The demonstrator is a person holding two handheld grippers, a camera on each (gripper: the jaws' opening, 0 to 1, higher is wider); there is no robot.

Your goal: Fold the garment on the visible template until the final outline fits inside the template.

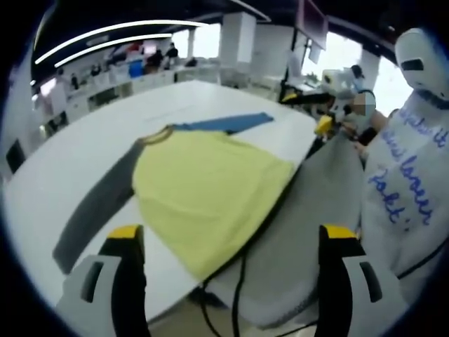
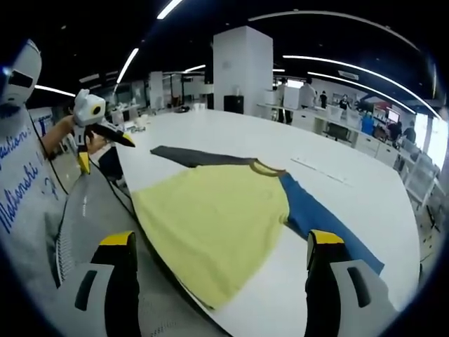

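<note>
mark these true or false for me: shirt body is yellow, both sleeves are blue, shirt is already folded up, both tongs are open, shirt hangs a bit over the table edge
1. The shirt body is yellow. True.
2. Both sleeves are blue. False: one sleeve is blue, the other sleeve is dark grey.
3. The shirt is already folded up. False: it lies spread flat, sleeves out to the sides.
4. Both tongs are open. True: the left tongs and right tongs hold nothing.
5. The shirt hangs over the edge of the white table. True: the hem passes the near edge.

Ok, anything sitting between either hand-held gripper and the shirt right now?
Nothing visible. The yellow shirt lies flat on the white table, and both hand-held grippers, left and right, face it open with open space between.
</note>
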